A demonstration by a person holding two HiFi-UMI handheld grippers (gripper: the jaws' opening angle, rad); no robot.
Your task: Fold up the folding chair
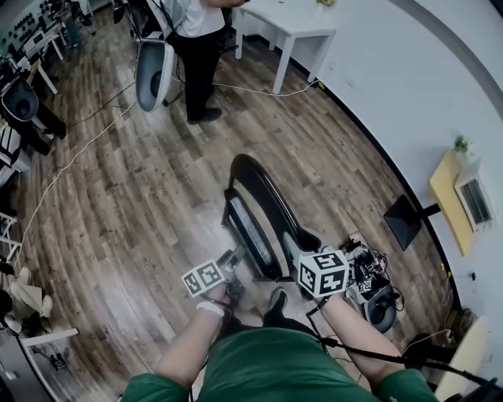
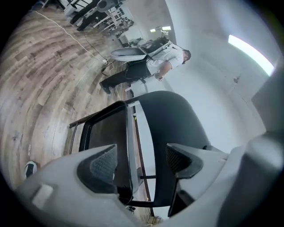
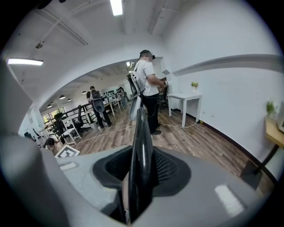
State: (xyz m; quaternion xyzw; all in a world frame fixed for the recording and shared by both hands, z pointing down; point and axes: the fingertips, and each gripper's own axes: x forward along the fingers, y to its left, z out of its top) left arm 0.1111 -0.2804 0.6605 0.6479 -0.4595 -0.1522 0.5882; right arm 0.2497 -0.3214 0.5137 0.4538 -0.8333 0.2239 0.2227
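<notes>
The black folding chair stands on the wood floor just in front of me, its seat and backrest close together. My right gripper is shut on the backrest's thin edge, which runs up between the two pads. My left gripper is at the chair's near left side. Its jaws stand wide apart and open. The seat frame and the curved backrest show beyond them, and neither pad presses on anything.
A person stands farther off beside a white table and an office chair. Cables trail over the floor. A white wall runs along the right, with a black stand and a heap of electronics near it.
</notes>
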